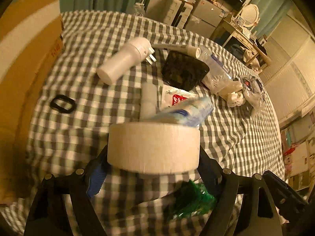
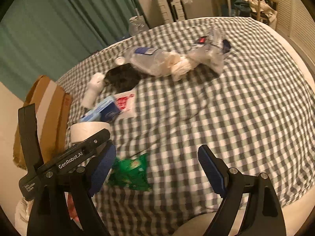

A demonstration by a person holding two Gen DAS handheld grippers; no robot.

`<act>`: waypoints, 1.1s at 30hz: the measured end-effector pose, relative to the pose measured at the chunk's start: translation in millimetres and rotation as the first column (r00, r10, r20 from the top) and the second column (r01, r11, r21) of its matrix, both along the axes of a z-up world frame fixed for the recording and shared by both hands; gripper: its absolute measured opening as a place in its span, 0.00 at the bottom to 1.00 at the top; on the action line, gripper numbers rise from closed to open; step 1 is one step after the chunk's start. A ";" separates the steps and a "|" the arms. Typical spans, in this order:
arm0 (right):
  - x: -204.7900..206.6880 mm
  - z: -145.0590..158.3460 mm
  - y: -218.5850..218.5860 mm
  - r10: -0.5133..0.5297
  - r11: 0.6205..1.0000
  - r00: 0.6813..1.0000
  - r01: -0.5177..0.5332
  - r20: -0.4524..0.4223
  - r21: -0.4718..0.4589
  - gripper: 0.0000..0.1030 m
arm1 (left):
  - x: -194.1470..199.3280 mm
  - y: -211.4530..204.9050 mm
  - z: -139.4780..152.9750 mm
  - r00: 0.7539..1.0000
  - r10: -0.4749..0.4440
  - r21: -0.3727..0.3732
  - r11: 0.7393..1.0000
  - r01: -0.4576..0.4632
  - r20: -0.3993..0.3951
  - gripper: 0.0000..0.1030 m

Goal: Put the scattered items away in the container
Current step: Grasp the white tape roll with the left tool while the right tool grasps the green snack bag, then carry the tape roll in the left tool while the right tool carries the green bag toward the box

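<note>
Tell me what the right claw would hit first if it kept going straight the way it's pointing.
Probably just the checked bedspread: nothing lies between the open right claw, and the green packet sits off beside its left finger. Depth is hard to judge.

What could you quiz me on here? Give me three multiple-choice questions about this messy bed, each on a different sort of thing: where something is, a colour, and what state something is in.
1. Where is the roll of tape?
A. Between the left gripper's fingers
B. Inside the cardboard box
C. On the far desk

2. What colour is the crumpled wrapper near the right gripper?
A. Red
B. Green
C. Yellow

3. What state is the right gripper in?
A. Closed on a bottle
B. Closed on the cloth
C. Open, holding nothing

Answers:
1. A: in the left wrist view the roll sits between the two blue-padded fingers, over the checked bedcover.
2. B: both views show it bright green.
3. C: its fingers stand wide apart with only bedcover between them.
</note>
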State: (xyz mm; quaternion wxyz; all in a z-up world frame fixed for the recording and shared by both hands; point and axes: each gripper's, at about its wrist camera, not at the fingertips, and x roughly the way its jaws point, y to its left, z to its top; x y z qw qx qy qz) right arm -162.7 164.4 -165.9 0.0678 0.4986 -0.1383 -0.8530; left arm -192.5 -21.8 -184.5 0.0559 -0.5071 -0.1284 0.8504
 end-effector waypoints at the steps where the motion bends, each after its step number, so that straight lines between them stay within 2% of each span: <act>1: 1.4 -1.3 -5.9 0.009 1.000 1.000 -0.009 0.014 0.018 0.83 | 2.6 -2.2 4.8 1.000 -0.002 -0.014 1.000 0.002 -0.003 0.81; 3: 3.1 -8.8 -21.0 0.037 0.997 0.997 -0.041 0.064 0.069 0.83 | 8.5 -8.4 14.5 1.000 0.002 -0.026 1.000 -0.002 -0.009 0.81; 9: 2.4 -38.1 -55.0 0.122 0.984 0.975 -0.144 0.185 0.108 0.83 | 23.4 -20.7 35.8 1.000 -0.005 -0.037 0.999 0.005 -0.010 0.81; 15: -6.9 -71.0 -80.1 0.155 0.965 0.954 -0.202 0.257 0.168 0.83 | 35.9 -29.6 47.7 1.000 0.014 -0.015 1.000 -0.014 -0.020 0.81; 18: -6.3 -73.1 -85.4 0.163 0.950 0.957 -0.218 0.238 0.225 0.79 | 44.0 -29.1 54.7 1.000 0.006 -0.016 1.000 -0.007 -0.028 0.81; 20: -4.0 -69.5 -81.9 0.157 0.949 0.964 -0.207 0.215 0.236 0.57 | 49.3 -29.5 61.4 0.999 0.002 -0.016 1.000 -0.003 -0.038 0.81; 21: -3.1 -66.9 -77.4 0.149 0.955 0.968 -0.194 0.203 0.224 0.56 | 51.2 -29.1 64.0 0.999 -0.005 -0.011 1.000 0.005 -0.035 0.81; 23: -1.1 -63.7 -69.8 0.139 0.965 0.972 -0.176 0.192 0.195 0.46 | 54.4 -29.2 69.2 1.000 -0.006 0.001 1.000 0.006 -0.026 0.81; 24: 0.7 -61.0 -66.3 0.138 0.969 0.974 -0.171 0.181 0.180 0.45 | 55.7 -29.8 71.4 1.000 -0.007 0.009 1.000 0.007 -0.026 0.81; 26: 4.6 -55.5 -61.6 0.144 0.972 0.976 -0.170 0.162 0.162 0.37 | 60.8 -31.5 79.7 0.999 -0.003 0.009 1.000 0.003 -0.047 0.81; 33: 33.8 -14.9 -44.4 0.159 0.978 0.986 -0.163 0.040 0.131 0.35 | 75.3 -34.3 107.3 0.993 -0.003 -0.001 1.000 0.003 -0.118 0.81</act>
